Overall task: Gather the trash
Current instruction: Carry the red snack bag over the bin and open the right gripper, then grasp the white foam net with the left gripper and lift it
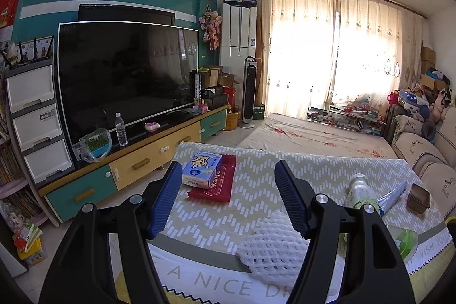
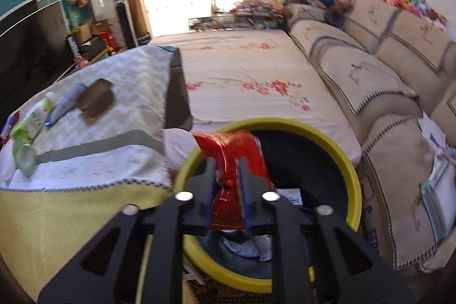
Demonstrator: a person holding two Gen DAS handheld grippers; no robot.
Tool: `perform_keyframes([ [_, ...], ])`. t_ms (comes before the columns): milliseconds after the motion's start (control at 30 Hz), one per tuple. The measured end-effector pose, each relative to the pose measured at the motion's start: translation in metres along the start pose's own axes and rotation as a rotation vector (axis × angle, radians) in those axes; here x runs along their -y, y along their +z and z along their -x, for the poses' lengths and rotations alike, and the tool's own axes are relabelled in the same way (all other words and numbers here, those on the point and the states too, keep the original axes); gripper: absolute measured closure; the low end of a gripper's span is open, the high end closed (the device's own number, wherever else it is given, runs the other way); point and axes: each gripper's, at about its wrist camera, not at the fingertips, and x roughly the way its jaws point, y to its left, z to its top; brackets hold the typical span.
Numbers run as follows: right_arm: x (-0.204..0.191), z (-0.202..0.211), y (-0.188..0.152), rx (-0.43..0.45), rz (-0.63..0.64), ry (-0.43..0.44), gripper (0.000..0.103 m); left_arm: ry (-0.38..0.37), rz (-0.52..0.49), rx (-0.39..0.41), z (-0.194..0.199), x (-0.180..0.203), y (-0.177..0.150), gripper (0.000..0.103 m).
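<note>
The right gripper [image 2: 228, 184] pinches one crumpled red foil wrapper [image 2: 232, 153] between its blue pads, directly over the one yellow-rimmed round trash bin [image 2: 352, 175] standing on the floor between the covered table and the beige sofa [image 2: 370, 70]; pale scraps already lie in the bin's dark bottom. The left gripper [image 1: 228, 198] hangs wide apart and empty above the zigzag-patterned tablecloth [image 1: 250, 190], with one white foam fruit net [image 1: 273, 244] lying just below its right finger.

On the table I count: one blue tissue pack [image 1: 201, 170] marked "Vinda", resting on one flat red box [image 1: 216, 184]; one white-and-green plastic bottle [image 1: 360, 193] lying on its side; one pale tube [image 1: 392, 197] beside it; one small brown square tub [image 1: 418, 198]; and one green-rimmed clear lid [image 1: 406, 240] near the cloth's edge. The cloth's border reads "A NICE D" and "WISH YOU".

On the TV cabinet [image 1: 148, 161] stands one clear water bottle [image 1: 121, 130] in front of one large dark television [image 1: 125, 76]
</note>
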Motion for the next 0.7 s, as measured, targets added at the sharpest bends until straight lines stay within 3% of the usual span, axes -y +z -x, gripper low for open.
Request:
perform_keyframes([
  [33, 0.006, -0.003, -0.002, 0.0, -0.023, -0.007, 0.064, -0.009, -0.003, -0.003, -0.001, 0.001, 0.0, 0.036],
  [300, -0.025, 0.015, 0.01, 0.075, -0.045, 0.1, 0.058, -0.096, -0.052, -0.062, -0.009, 0.018, -0.004, 0.031],
  [600, -0.081, 0.012, 0.011, 0.059, 0.024, 0.186, 0.057, -0.173, -0.054, -0.263, -0.041, 0.038, -0.025, 0.026],
  [700, -0.086, 0.008, 0.009, 0.041, 0.032, 0.199, 0.057, -0.213, -0.065, -0.337, -0.051, 0.048, -0.036, 0.02],
])
